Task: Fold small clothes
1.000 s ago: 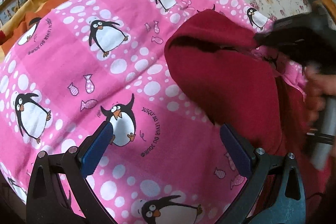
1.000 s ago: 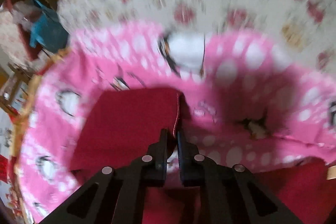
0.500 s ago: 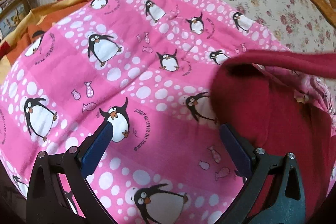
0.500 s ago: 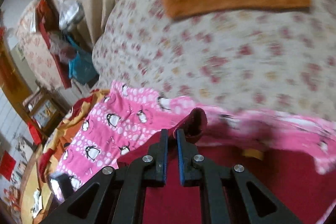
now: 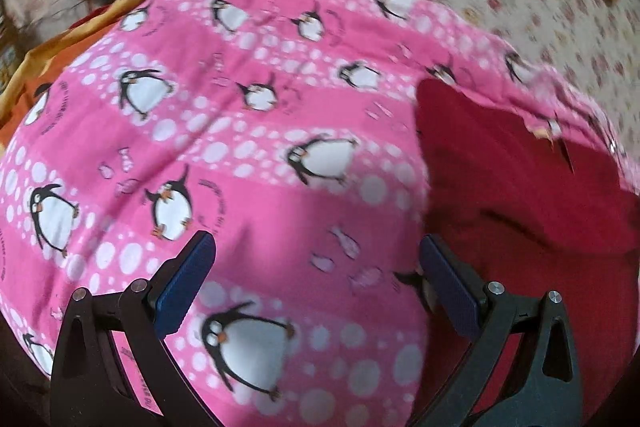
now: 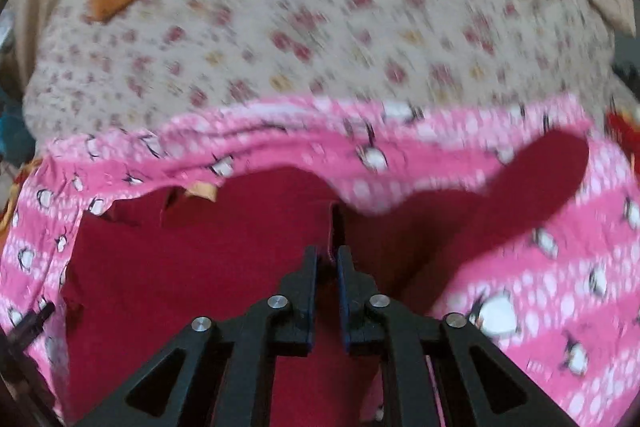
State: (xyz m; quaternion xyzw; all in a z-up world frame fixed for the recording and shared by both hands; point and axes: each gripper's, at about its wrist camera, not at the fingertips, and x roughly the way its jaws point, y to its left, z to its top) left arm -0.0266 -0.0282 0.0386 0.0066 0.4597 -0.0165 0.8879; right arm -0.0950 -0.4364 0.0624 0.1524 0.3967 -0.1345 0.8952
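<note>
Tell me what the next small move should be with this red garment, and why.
Probably bring the open left claw across to pinch the near edge of the red garment. The right claw is shut on one of its edges, while the rest sits rumpled on the pink penguin blanket, so a second grip could spread it.

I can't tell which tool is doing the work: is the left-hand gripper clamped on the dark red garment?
No, the left gripper is wide open above the pink penguin-print blanket, gripping nothing.
</note>
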